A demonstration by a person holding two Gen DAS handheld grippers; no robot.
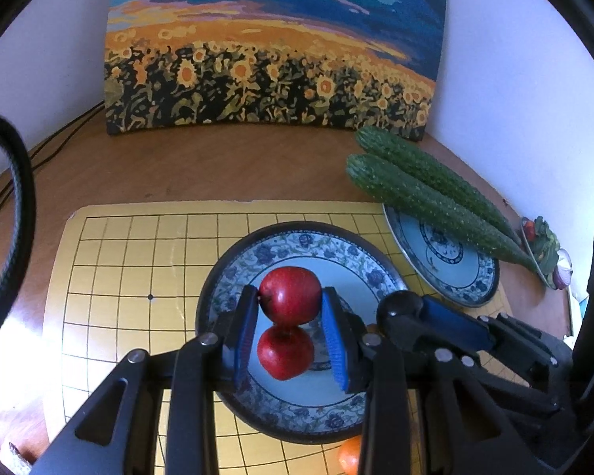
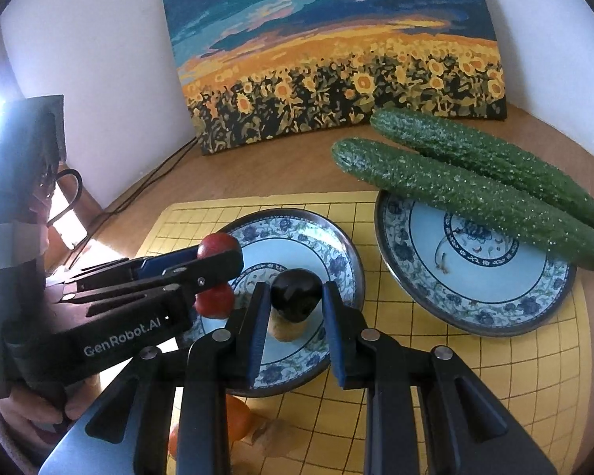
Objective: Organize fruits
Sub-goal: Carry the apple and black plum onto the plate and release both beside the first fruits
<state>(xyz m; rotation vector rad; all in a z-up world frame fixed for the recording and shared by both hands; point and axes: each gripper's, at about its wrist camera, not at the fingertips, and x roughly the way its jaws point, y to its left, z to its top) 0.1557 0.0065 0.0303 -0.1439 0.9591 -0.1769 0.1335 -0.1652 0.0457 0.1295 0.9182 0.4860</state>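
The left gripper [image 1: 290, 328] squeezes a round, shiny red apple [image 1: 290, 295] just above the blue flowered china plate [image 1: 233, 273]. The right gripper [image 2: 295, 318] beside it pinches a small dark plum [image 2: 296, 295]. Both look smooth, firm and slippery, so hold their fat middles gently.

We see a glossy red apple [image 1: 290, 295] clamped just above the near-left flowered plate [image 1: 233, 273], mirrored in its glaze. A dark plum [image 2: 296, 295] hangs gripped over the same plate. An orange [image 1: 350, 460] lies nearer, on the mat.
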